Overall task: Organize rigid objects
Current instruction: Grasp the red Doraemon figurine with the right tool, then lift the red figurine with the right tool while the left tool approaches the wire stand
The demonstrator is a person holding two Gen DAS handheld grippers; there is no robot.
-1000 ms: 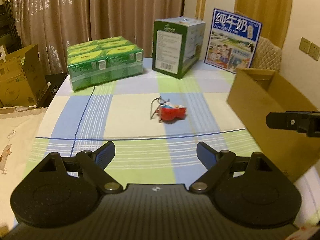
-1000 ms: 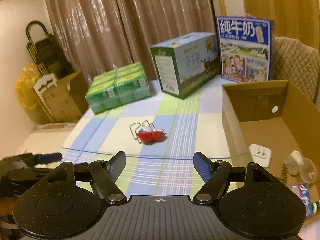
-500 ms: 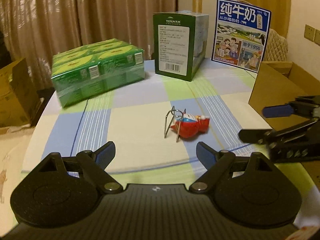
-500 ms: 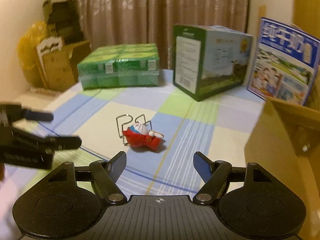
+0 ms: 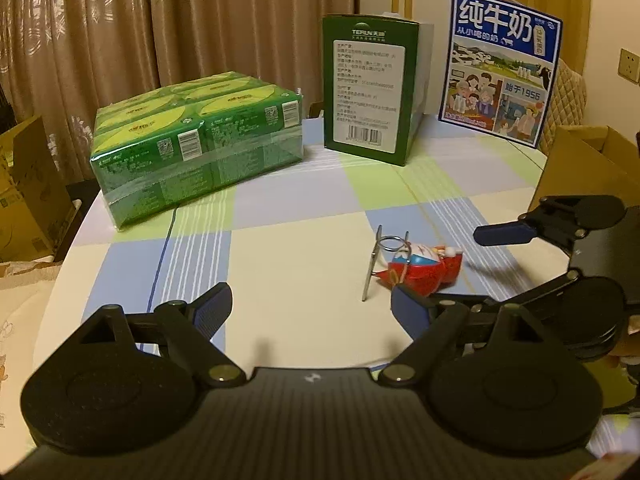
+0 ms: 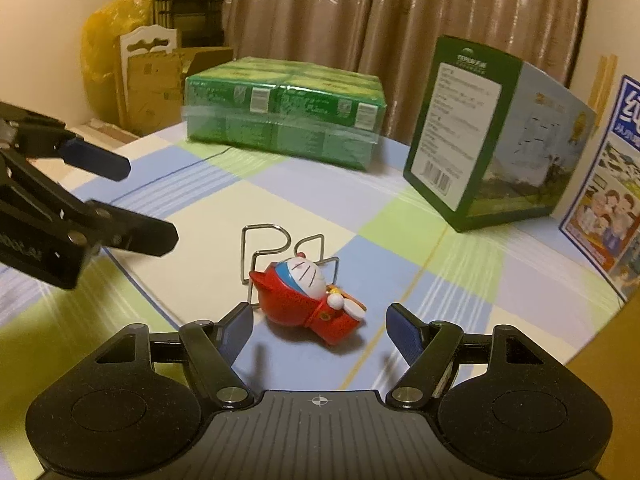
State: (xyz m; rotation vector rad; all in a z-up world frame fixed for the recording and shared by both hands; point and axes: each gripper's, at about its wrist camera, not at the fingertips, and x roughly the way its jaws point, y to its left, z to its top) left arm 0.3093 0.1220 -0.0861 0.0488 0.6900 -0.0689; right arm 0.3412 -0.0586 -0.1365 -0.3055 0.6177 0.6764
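Note:
A small red and blue cartoon cat figure (image 6: 310,300) with a bent wire stand (image 6: 262,248) lies on its side on the checked tablecloth. My right gripper (image 6: 320,330) is open, its fingers either side of the figure's near end, not touching it. In the left wrist view the figure (image 5: 422,270) lies ahead and to the right of my open, empty left gripper (image 5: 310,308). The right gripper's upper finger (image 5: 504,234) reaches in from the right there.
A shrink-wrapped green pack of cartons (image 5: 196,140), a green upright box (image 5: 370,88) and a blue milk box (image 5: 500,66) stand at the table's back. An open cardboard box (image 5: 576,168) is at the right edge. Cardboard boxes (image 6: 160,80) stand beyond the left.
Both grippers have moved in toward the figure. The right gripper has come low and close so its open fingers now flank the figure. The left gripper has swung to the figure's left.

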